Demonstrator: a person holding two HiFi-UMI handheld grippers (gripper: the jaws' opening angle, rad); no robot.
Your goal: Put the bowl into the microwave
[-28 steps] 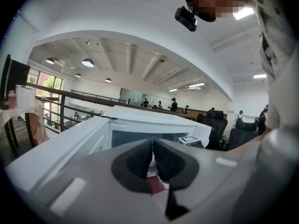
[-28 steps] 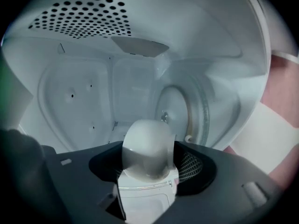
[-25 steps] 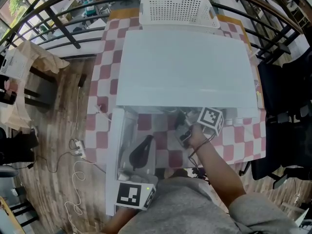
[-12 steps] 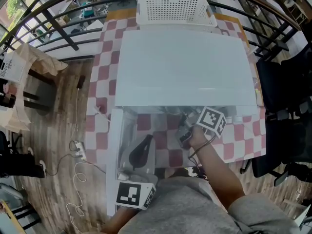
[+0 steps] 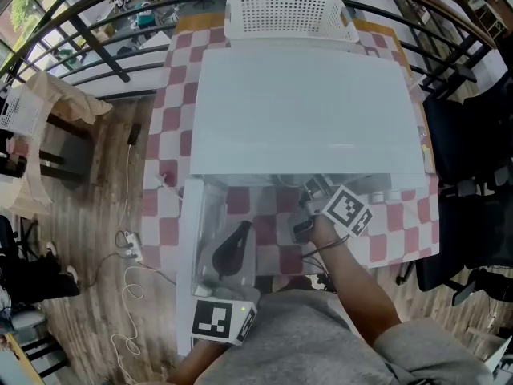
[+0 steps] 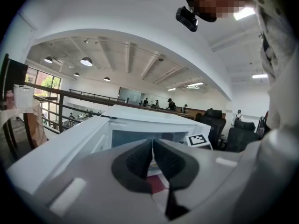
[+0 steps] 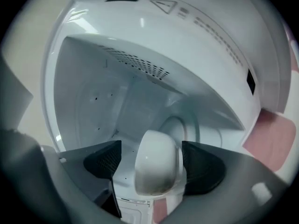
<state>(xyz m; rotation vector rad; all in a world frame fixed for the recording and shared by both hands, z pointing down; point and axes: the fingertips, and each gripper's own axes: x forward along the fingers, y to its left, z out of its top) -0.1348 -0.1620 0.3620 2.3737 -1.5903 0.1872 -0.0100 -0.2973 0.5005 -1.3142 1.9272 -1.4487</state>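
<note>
Bowl [image 7: 158, 164] is inside the microwave [image 7: 154, 45], between the jaws of my right tool [image 7: 150, 162], which just opened; my left tool [image 6: 153, 158] is closed.

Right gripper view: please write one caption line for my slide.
The right gripper, jaws just opening, with the white bowl between them inside the microwave.

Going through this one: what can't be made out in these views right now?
- Bowl: unseen in the head view, under the microwave top.
- Whether it rests on the floor inside: right gripper view, its own body hides the contact.
- Right gripper, jaws just been opening around the bowl: whether one pad touches it, unclear.
- Left gripper: whether it touches the door, unclear in both views.
</note>
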